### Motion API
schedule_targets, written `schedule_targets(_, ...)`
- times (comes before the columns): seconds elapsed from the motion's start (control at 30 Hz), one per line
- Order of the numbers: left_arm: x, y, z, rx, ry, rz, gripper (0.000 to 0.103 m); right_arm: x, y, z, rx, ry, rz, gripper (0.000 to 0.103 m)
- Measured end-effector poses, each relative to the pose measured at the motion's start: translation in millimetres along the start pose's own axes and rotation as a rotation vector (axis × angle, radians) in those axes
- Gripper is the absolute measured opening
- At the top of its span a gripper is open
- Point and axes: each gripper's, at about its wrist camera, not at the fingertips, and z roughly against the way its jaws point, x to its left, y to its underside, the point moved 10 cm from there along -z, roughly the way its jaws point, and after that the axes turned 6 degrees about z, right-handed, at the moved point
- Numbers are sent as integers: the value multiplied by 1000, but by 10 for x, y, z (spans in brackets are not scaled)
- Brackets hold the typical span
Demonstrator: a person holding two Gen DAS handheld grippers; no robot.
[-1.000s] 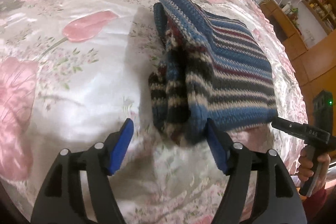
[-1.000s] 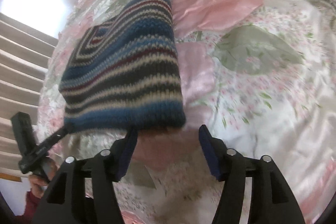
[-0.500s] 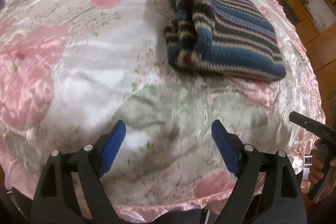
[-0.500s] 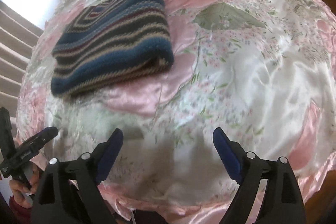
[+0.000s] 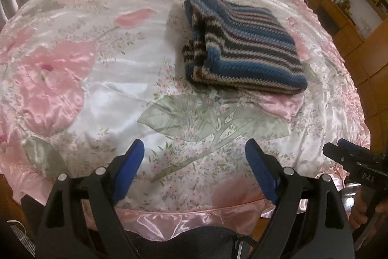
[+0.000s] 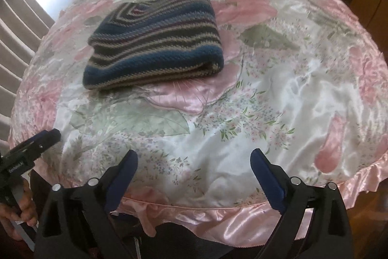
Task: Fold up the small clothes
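Observation:
A striped knit garment point(image 5: 242, 45) in blue, cream, dark grey and maroon lies folded into a thick rectangle on the floral satin tablecloth point(image 5: 101, 79). It also shows in the right wrist view as the knit garment point(image 6: 157, 43), left of centre. My left gripper point(image 5: 195, 154) is open and empty, held near the table's front edge, well short of the garment. My right gripper point(image 6: 194, 162) is likewise open and empty over the front edge. Each gripper appears in the other's view: the right one point(image 5: 349, 159) at the lower right, the left one point(image 6: 34, 145) at the lower left.
The round table's frilled pink cloth hem point(image 6: 218, 213) runs along the front. Wooden cabinets and shelves point(image 5: 349, 16) stand behind at the right. A slatted white chair back point(image 6: 17, 45) stands at the left. A hand point(image 6: 17, 213) holds the other gripper's handle.
Both grippers have let go of the garment and pulled back toward the table's front edge, opening wider. The folded garment now lies flat and still on the cloth.

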Motion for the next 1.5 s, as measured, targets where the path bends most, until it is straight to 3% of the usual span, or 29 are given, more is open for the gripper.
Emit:
schedule_targets(0.33,-209,-129,562,-102,-10,-64,86,150,-142,488,-93,44,36,99)
schedule_targets(0.77,-446,-191,1178,-213,-24,-117,88,298,-185,837,-145,54,59,99)
schedule_targets(1.5,-486,-153,1357,-246,-91,-149,88,339,-209,1006,-169,74,82,99)
